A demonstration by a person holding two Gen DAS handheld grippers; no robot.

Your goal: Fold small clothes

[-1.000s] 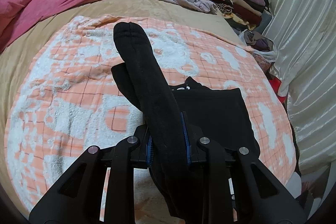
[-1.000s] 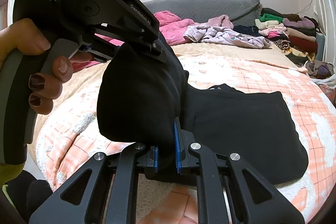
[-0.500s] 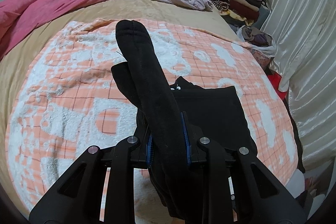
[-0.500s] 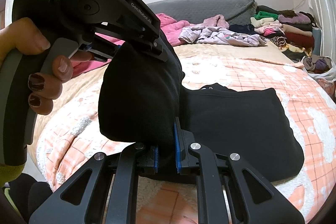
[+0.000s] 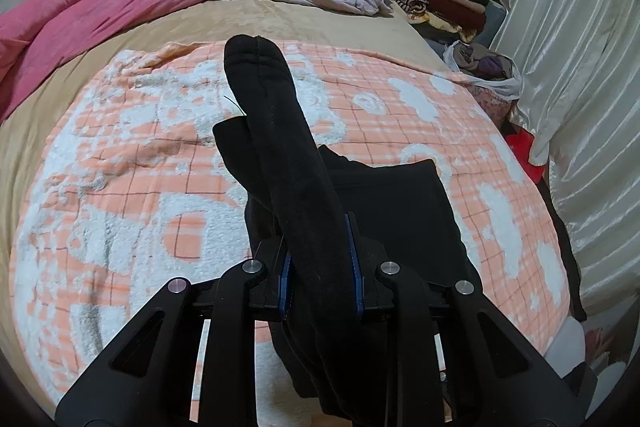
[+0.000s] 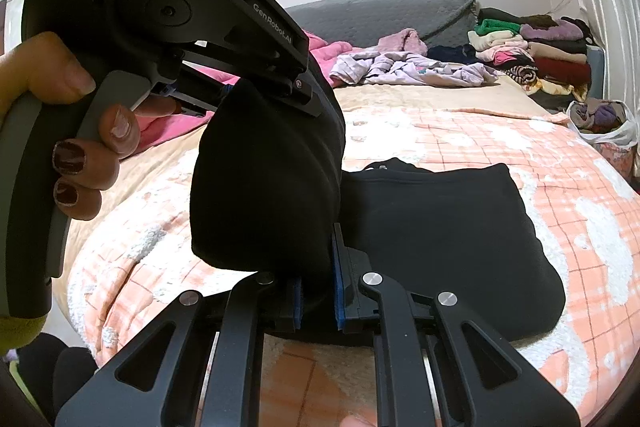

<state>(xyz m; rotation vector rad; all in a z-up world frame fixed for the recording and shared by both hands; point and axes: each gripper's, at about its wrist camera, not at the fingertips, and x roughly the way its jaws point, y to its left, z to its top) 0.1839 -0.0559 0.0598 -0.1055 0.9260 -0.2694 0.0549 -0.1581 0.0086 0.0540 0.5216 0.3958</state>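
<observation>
Both grippers held one black garment (image 5: 280, 163) above the peach-and-white blanket (image 5: 120, 187) on the bed. The left gripper (image 5: 320, 283) had its fingers clamped on a long folded strip; the right gripper (image 6: 316, 291) pinched a bunched edge, beside the folded black part (image 6: 452, 227) lying on the blanket.

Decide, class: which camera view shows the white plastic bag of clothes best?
The left wrist view: the white plastic bag sits whole beside the bed, open top showing dark clothes. The right wrist view shows the same bag near the picture's edge, smaller and squeezed.
</observation>
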